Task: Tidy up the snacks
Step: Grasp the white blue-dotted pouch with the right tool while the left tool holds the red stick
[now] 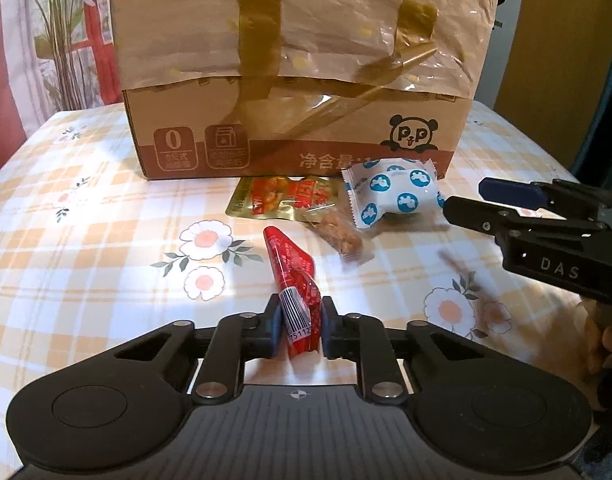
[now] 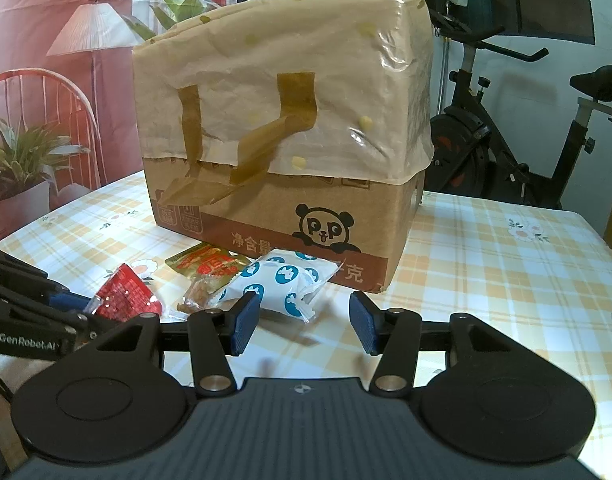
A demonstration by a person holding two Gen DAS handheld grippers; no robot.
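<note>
Left gripper (image 1: 301,330) clamped on red snack packet (image 1: 291,270); right gripper (image 2: 304,326) half open, empty, near white-blue packet (image 2: 279,284) by cardboard box (image 2: 281,128)

The surface (image 1: 85,264) wears a cloth with orange and cream checks and printed white flowers. In the upper middle of the left wrist view a cardboard box (image 1: 297,136) with a panda print stands on it, its top covered by a taped plastic sheet. Just in front of the box lie a gold and red snack packet (image 1: 273,198), a clear packet with brown pieces (image 1: 338,234) and a white packet with blue dots (image 1: 394,196), close together.
</note>
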